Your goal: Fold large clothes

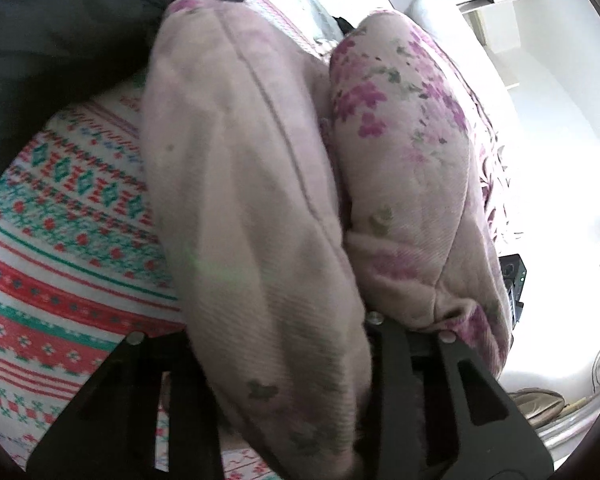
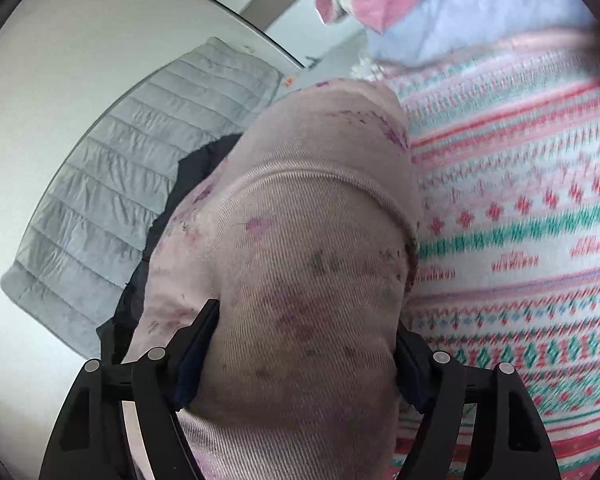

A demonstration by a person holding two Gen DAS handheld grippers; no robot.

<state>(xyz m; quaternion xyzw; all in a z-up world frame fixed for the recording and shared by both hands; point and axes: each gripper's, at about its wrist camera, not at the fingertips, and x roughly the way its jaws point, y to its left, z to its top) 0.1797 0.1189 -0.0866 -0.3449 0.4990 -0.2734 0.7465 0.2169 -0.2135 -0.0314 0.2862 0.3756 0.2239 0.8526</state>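
Observation:
A thick pale pink garment with purple flowers (image 1: 260, 184) fills the left wrist view, bunched in two bulging folds. My left gripper (image 1: 292, 344) is shut on its near edge, and the cloth hides most of both fingers. In the right wrist view the same garment (image 2: 308, 240) bulges between my right gripper's (image 2: 304, 344) black fingers (image 2: 196, 340), which are shut on a thick wad of it. It hangs above a red, green and white patterned bed cover (image 2: 520, 220).
The patterned cover (image 1: 60, 220) lies under the garment. A dark garment (image 1: 60, 20) lies at the far left. A grey quilted jacket (image 2: 140, 160) and dark cloth (image 2: 188, 184) lie on a white surface. Pink and lavender bedding (image 2: 440, 8) lies beyond. A black device (image 1: 514, 276) sits at the right.

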